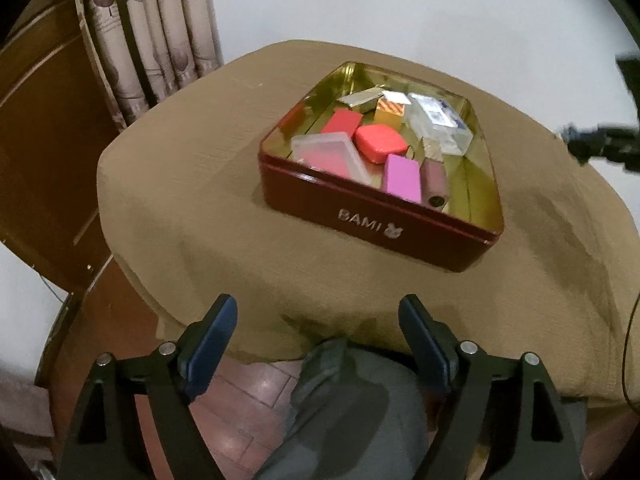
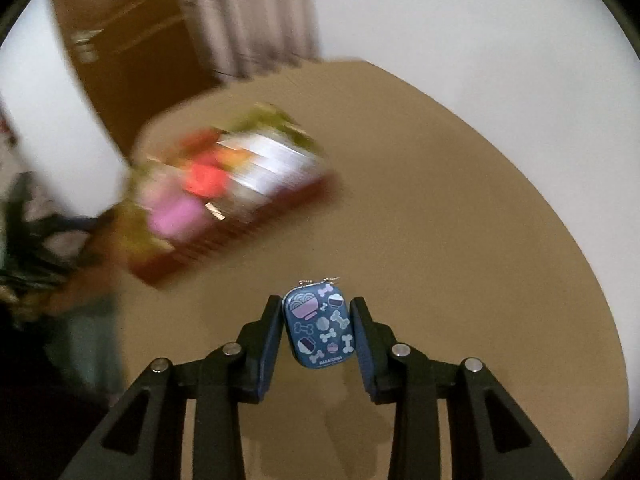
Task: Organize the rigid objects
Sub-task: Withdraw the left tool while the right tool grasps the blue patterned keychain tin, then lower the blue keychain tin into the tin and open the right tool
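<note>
A dark red tin box [image 1: 372, 216] marked BAMI, gold inside, sits on the tan-covered table [image 1: 192, 216]. It holds several small items: a red rounded case [image 1: 380, 142], a pink block [image 1: 402, 178], a clear plastic case [image 1: 330, 152] and a clear box [image 1: 438, 122]. My left gripper [image 1: 318, 312] hangs open over the table's near edge, short of the box, with nothing between its fingers. My right gripper [image 2: 318, 308] is shut on a small blue tin [image 2: 320, 326] printed with bones and bowls, held above the cloth. The red box [image 2: 224, 196] is blurred at the left of the right wrist view.
A patterned curtain [image 1: 156, 36] and a brown wooden door [image 1: 44, 128] stand behind the table on the left. A person's grey trouser leg [image 1: 344, 412] is below the left gripper, over a wood floor. The right gripper's black frame [image 1: 604, 144] shows at the right edge.
</note>
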`<state>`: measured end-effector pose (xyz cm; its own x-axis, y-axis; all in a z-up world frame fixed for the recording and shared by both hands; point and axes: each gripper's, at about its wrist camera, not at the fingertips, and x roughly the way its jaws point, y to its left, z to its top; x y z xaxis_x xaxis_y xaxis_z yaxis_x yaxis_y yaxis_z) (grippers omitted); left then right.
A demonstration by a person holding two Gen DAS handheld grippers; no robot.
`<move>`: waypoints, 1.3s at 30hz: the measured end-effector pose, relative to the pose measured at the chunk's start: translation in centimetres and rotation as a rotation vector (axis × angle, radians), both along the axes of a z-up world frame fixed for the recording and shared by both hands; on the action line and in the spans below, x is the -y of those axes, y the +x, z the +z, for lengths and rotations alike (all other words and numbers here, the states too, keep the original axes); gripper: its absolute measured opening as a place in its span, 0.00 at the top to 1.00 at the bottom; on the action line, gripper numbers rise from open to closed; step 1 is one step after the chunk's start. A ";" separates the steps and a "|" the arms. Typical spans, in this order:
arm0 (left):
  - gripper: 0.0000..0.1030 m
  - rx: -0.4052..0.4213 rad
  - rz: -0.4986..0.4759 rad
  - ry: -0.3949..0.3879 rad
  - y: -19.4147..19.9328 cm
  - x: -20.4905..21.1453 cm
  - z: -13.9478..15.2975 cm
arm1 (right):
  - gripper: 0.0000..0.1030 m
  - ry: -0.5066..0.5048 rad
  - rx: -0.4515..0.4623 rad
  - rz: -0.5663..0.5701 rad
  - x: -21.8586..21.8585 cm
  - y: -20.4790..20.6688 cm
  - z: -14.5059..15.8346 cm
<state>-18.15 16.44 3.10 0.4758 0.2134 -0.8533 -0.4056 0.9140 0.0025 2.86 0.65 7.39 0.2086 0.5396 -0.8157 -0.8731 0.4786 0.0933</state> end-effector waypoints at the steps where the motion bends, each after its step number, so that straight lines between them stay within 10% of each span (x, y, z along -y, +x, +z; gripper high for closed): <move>1: 0.23 -0.008 -0.002 -0.001 -0.1 -0.1 0.0 | 0.67 0.012 -0.005 0.033 -1.5 -0.8 0.6; 7: 0.23 -0.011 -0.018 0.055 -1.2 -0.6 0.5 | 0.67 0.023 -0.063 0.058 -10.2 -2.8 0.3; 32: 0.22 -0.007 -0.057 -0.035 -2.2 -1.9 0.1 | 0.58 0.044 -0.123 -0.360 -10.4 -0.4 -5.5; 39: 0.22 0.058 -0.034 0.014 -2.5 -2.3 1.5 | 0.56 0.203 0.210 -0.491 -7.9 -7.3 -0.6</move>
